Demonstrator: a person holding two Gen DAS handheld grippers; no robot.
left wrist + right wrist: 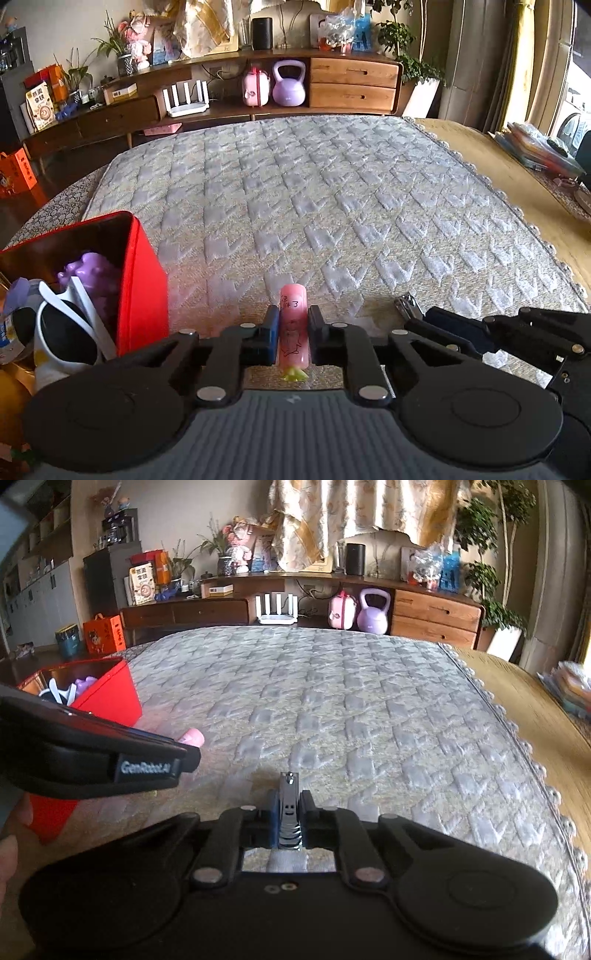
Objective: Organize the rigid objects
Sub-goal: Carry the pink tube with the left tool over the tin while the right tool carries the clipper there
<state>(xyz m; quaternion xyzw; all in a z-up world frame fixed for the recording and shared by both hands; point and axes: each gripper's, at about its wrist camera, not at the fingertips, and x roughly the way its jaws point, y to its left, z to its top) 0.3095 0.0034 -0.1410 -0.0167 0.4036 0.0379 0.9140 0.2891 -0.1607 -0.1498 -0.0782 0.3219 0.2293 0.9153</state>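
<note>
My left gripper [293, 325] is shut on a pink tube [293, 325] with handwriting and a small green end, lying lengthwise between the blue pads on the quilted mattress [314, 192]. My right gripper [289, 812] is shut on a metal nail clipper [289, 808], whose tip pokes forward past the pads. In the left wrist view the right gripper [417, 317] sits to the right with the nail clipper [408, 304] showing at its tip. In the right wrist view the left gripper's body crosses the left side, and the pink tube's end [194, 737] peeks out behind it.
A red box [142, 280] stands at the left on the mattress, holding a purple toy [90, 269], a white scoop and a white cup. In the right wrist view the red box [107, 698] is at the far left. A wooden sideboard [351, 85] lines the far wall.
</note>
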